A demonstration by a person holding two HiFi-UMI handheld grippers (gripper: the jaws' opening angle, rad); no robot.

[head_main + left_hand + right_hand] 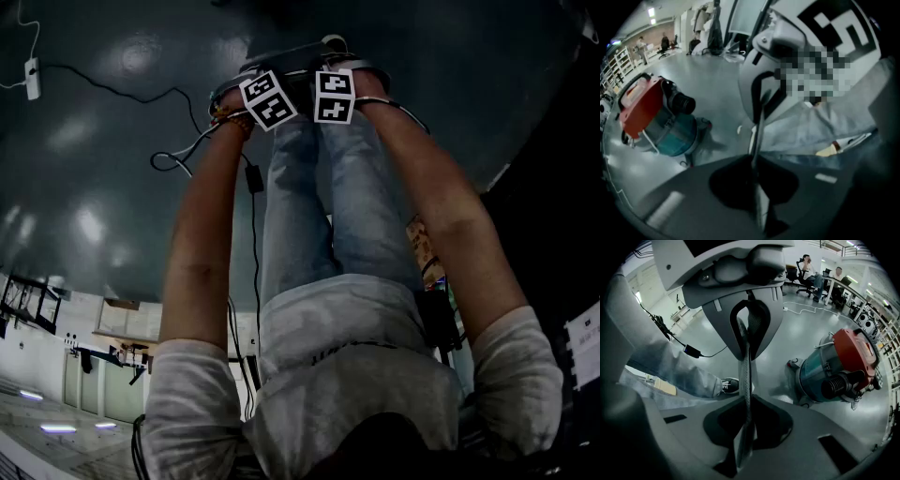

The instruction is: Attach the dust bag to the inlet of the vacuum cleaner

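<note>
Canister vacuum cleaner [836, 366] sat on the glossy grey floor [787, 329], red lid on top, teal body. Its dark ribbed inlet [840, 383] pointed toward the camera. In the right gripper view it was right of the jaws and well apart from them; in the left gripper view it lay to the left, also apart.

Right gripper [746, 376]: jaws pressed together, nothing between them. Left gripper [757, 136]: jaws likewise pressed flat, pinching nothing.

Head view, dim: both arms stretched down along the person's jeans [319, 206], and the two marker cubes were side by side, almost touching. A black cable [253, 234] ran along the floor by the left arm. A sneaker [729, 384] showed left of the right jaws, with a black adapter [692, 350] on a cord behind it. Seated people [808, 273] were far back.
</note>
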